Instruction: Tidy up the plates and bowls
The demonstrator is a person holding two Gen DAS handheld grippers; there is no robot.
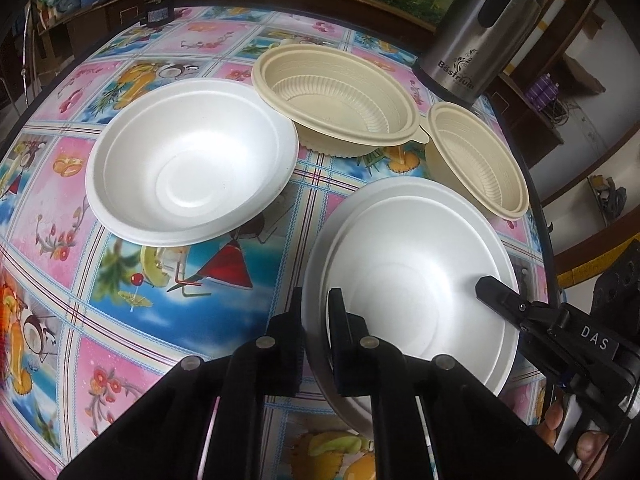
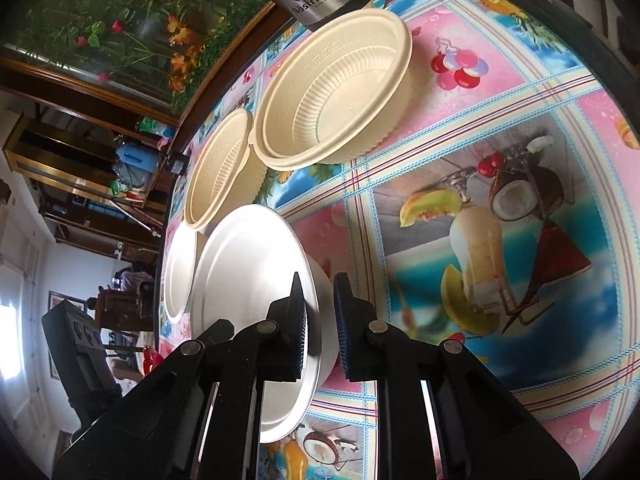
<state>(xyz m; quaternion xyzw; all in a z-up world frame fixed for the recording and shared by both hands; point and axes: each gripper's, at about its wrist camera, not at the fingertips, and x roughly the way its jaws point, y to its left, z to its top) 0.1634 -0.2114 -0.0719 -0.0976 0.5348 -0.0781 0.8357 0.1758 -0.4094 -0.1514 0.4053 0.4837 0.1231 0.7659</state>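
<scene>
A stack of two white foam bowls [image 1: 416, 280] sits near me on the patterned table. My left gripper [image 1: 316, 320] straddles its near left rim, jaws narrowly apart around the rim. My right gripper [image 1: 496, 292] reaches over the stack's right rim; in the right wrist view my right gripper [image 2: 320, 320] has one finger inside and one outside the stack's [image 2: 248, 272] rim, with a gap showing. A single white bowl [image 1: 192, 168] lies to the left. A large beige ribbed bowl [image 1: 336, 100] and a small beige bowl [image 1: 476, 160] lie behind.
A steel kettle [image 1: 480, 28] stands at the back right by the table's edge. The tablecloth [image 1: 160, 300] has a bright fruit pattern. A small dark box [image 1: 156, 12] sits at the far edge. Shelves and furniture lie beyond the table.
</scene>
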